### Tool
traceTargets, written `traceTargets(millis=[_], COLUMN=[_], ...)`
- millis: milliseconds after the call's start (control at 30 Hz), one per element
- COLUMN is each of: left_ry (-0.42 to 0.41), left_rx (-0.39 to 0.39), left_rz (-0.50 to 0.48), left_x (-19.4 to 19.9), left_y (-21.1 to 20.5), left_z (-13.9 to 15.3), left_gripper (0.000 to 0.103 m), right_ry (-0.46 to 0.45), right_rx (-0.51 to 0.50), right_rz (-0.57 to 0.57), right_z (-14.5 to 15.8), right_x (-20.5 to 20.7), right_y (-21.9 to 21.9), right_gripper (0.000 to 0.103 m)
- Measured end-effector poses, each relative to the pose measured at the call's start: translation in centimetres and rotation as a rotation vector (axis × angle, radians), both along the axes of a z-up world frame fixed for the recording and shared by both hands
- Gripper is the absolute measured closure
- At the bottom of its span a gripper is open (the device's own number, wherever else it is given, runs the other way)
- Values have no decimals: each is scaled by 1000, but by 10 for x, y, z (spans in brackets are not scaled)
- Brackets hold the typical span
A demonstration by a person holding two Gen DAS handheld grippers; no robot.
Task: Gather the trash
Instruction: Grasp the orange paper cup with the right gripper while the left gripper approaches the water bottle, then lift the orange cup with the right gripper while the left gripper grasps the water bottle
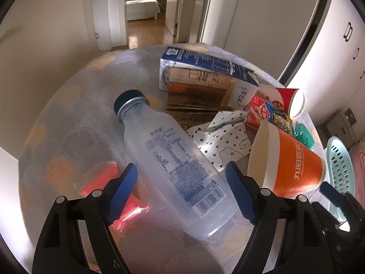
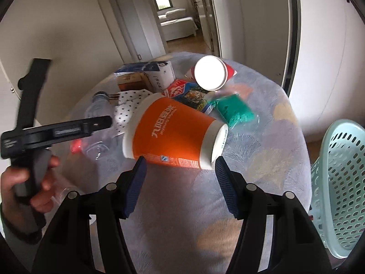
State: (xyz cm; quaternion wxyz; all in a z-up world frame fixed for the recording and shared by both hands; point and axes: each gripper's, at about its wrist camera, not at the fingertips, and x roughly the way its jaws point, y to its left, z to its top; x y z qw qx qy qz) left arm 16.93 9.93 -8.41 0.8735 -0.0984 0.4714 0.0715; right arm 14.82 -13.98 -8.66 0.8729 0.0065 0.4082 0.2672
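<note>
A clear plastic bottle [image 1: 180,166] with a blue cap lies on the round table [image 1: 75,123]. My left gripper [image 1: 182,194] is open and straddles the bottle's lower half, its pads just clear of both sides. An orange paper cup [image 2: 173,137] lies on its side, mouth to the left. My right gripper [image 2: 181,182] is open, fingertips just short of the cup's underside and not touching it. A teal perforated basket [image 2: 340,182] stands off the table's right edge. In the right wrist view a hand holds the left gripper [image 2: 68,127] at the left.
Further back lie a blue-white milk carton [image 1: 205,75], a red paper cup [image 1: 294,102], heart-print paper [image 1: 223,141], a red-blue snack box [image 1: 262,111] and a green wrapper [image 2: 232,109]. A red wrapper [image 1: 109,182] sits under my left finger. Walls and a doorway stand behind.
</note>
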Motion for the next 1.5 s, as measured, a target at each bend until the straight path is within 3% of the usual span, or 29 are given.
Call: traceTargets(millis=[100, 233, 300, 400, 633, 767, 933, 1067, 1200, 1300, 1500], left_ry=[33, 46, 38, 17, -52, -108, -125, -127, -60, -11, 9], left_rx=[-6, 22, -2, -31, -117, -127, -143, -166, -89, -75, -46], left_rz=[3, -2, 3, 9, 7, -6, -31, -55, -107, -129, -130], left_x=[4, 6, 3, -5, -26, -41, -50, -52, -43, -37, -34], left_y=[-2, -6, -4, 1, 13, 15, 14, 22, 16, 13, 11], left_z=[-6, -7, -6, -3, 7, 17, 21, 25, 15, 6, -1], left_gripper=[26, 32, 35, 39, 43, 44, 44, 45, 45, 45, 47], right_ry=[-46, -28, -8, 29, 70, 99, 111, 137, 206, 195, 158], right_rx=[5, 23, 8, 0, 12, 34, 60, 69, 103, 97, 73], right_rz=[-29, -30, -17, -7, 16, 64, 36, 34, 67, 70, 93], right_z=[11, 17, 14, 7, 1, -2, -4, -17, -33, -33, -30], right_x=[6, 37, 52, 62, 36, 7, 5, 21, 34, 34, 18], right_y=[-2, 4, 12, 19, 14, 11, 12, 29, 43, 47, 56], right_gripper=[45, 45, 45, 55, 57, 57, 39, 37, 32, 32, 46])
